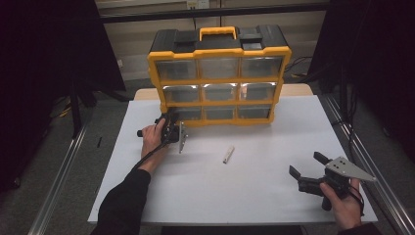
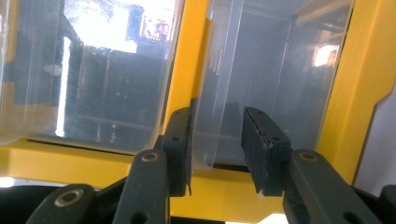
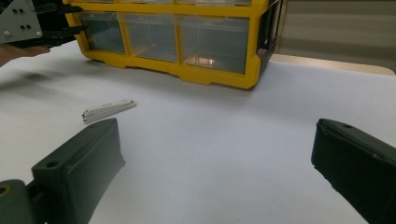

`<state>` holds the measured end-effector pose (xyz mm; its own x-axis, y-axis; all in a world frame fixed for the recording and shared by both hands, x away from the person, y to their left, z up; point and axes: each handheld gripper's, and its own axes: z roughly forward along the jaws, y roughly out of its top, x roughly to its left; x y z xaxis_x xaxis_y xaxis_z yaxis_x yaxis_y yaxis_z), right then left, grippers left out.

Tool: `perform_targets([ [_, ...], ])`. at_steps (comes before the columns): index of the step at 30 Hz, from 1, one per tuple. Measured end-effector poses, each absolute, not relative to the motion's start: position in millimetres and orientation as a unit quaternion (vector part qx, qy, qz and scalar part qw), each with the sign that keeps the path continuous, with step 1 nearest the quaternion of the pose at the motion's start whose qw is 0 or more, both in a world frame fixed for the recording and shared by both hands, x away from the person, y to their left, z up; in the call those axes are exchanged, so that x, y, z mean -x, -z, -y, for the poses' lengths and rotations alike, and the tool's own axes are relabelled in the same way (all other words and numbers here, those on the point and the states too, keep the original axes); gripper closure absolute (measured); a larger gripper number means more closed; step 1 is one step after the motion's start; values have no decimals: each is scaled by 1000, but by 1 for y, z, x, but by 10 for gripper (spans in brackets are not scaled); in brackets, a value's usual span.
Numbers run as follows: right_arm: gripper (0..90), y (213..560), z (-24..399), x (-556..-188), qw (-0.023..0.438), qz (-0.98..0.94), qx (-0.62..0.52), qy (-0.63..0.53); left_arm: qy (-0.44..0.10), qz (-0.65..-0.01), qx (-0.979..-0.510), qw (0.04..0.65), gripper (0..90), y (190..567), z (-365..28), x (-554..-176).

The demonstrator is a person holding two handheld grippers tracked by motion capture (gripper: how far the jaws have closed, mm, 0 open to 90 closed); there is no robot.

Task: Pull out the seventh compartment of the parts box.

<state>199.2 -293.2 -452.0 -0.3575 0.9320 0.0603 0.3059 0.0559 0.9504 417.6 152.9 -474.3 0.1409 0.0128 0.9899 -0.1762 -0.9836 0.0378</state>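
Left gripper view | left gripper (image 2: 217, 149) jaws part-closed, not clamped | clear drawer (image 2: 261, 84) front edge between them, touching one pad

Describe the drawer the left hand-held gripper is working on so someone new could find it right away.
Find the yellow and black organizer standing at the far side of the white table, with three rows of clear drawers. Go to the bottom row. The bottom left drawer is the one, the only drawer with the left hand-held gripper at its front, jaws either side of its clear handle lip.
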Motion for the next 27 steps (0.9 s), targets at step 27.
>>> perform_targets([
  [27, 16, 452, 294, -198, 315, -659, -469, -497, -662, 63, -742, 89, 771, 475, -152, -419],
])
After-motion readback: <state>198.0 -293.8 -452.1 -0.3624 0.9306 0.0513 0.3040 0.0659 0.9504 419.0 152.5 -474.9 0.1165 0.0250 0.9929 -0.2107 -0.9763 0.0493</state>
